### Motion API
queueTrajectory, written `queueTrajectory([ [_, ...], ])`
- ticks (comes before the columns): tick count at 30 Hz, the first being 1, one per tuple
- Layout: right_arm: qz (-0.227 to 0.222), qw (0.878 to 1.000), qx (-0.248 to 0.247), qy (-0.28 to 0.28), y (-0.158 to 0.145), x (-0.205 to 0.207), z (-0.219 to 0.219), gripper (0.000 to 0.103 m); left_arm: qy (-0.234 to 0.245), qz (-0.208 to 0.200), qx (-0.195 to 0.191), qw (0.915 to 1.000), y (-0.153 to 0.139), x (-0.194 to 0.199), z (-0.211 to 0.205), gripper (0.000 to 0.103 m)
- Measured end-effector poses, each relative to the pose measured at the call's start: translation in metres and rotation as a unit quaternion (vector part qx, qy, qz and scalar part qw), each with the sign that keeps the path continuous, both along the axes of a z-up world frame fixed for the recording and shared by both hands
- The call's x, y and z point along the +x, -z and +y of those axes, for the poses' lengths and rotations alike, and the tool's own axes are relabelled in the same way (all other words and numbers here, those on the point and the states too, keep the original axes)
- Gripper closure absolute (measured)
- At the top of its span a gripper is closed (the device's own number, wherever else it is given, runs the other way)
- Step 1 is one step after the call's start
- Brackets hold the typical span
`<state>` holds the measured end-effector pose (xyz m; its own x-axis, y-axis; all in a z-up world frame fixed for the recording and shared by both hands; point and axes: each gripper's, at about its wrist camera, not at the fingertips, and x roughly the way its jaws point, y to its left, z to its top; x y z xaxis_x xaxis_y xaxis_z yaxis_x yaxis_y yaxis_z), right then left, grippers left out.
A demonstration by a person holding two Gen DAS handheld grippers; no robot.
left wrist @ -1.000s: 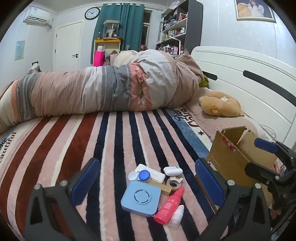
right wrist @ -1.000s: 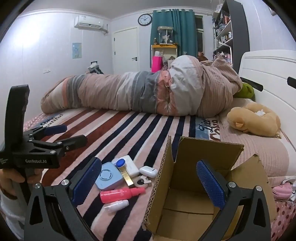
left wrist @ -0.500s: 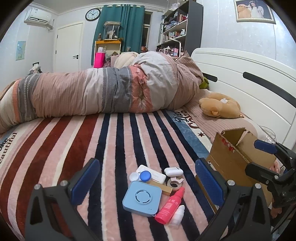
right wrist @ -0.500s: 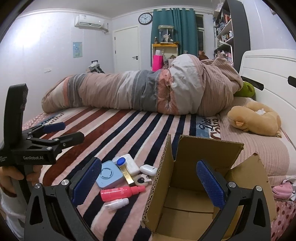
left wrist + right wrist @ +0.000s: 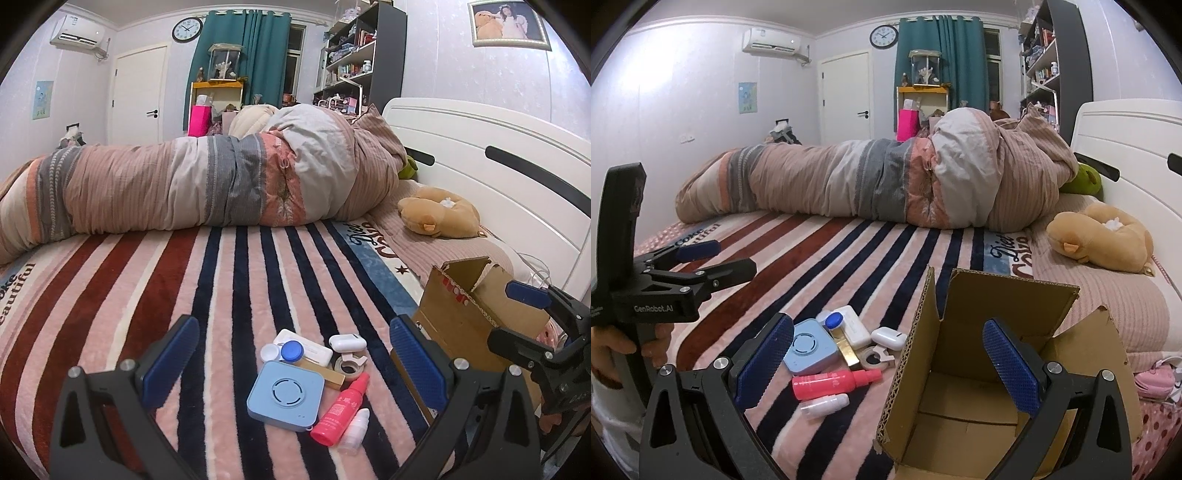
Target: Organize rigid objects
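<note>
A cluster of small items lies on the striped blanket: a light blue square device [image 5: 285, 394] [image 5: 809, 348], a pink bottle [image 5: 340, 409] [image 5: 835, 379], a small white dropper bottle [image 5: 354, 431] [image 5: 824, 404], a white earbud case [image 5: 347, 343] [image 5: 887, 338], a tape roll [image 5: 348, 364], a gold bar [image 5: 846, 348] and a white case with a blue cap [image 5: 302, 347]. My left gripper [image 5: 293, 365] is open, hovering just in front of the cluster. My right gripper [image 5: 888, 363] is open over the near rim of the empty cardboard box [image 5: 979, 373] [image 5: 476, 314].
A rolled striped duvet [image 5: 207, 188] lies across the far side of the bed. A tan plush toy [image 5: 439, 218] rests by the white headboard [image 5: 491, 162]. A hand [image 5: 613, 349] holds the left gripper's handle at the left edge.
Both views have shifted only slightly; the item cluster sits a little higher in the left wrist view. Both grippers stay open and nothing has been picked up.
</note>
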<state>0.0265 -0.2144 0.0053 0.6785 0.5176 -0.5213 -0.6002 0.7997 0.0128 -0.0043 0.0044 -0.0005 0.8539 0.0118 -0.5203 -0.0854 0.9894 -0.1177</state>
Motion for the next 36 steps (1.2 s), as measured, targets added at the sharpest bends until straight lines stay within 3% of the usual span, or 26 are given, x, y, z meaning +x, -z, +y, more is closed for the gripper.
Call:
queueTrajectory([
  [24, -0.017, 1.0, -0.019, 0.015, -0.004, -0.005, 0.005, 0.0, 0.004, 0.003, 0.017, 0.9998, 0.001, -0.001, 0.006, 0.0],
  [27, -0.025, 0.999, -0.034, 0.002, -0.007, -0.014, 0.02, 0.0, -0.005, 0.004, 0.033, 0.9994, 0.002, -0.002, 0.013, 0.001],
  [29, -0.03, 0.998, -0.048, -0.008, -0.008, -0.019, 0.034, 0.012, -0.013, 0.01, 0.03, 0.9994, 0.003, -0.002, 0.022, 0.0],
  [32, -0.021, 0.998, -0.058, -0.025, -0.002, -0.024, 0.061, 0.012, -0.042, 0.024, 0.051, 0.9975, 0.009, -0.001, 0.037, 0.001],
  [36, 0.011, 0.995, -0.072, -0.066, 0.022, -0.026, 0.101, 0.012, -0.057, 0.043, 0.041, 0.9966, 0.022, -0.002, 0.062, 0.001],
])
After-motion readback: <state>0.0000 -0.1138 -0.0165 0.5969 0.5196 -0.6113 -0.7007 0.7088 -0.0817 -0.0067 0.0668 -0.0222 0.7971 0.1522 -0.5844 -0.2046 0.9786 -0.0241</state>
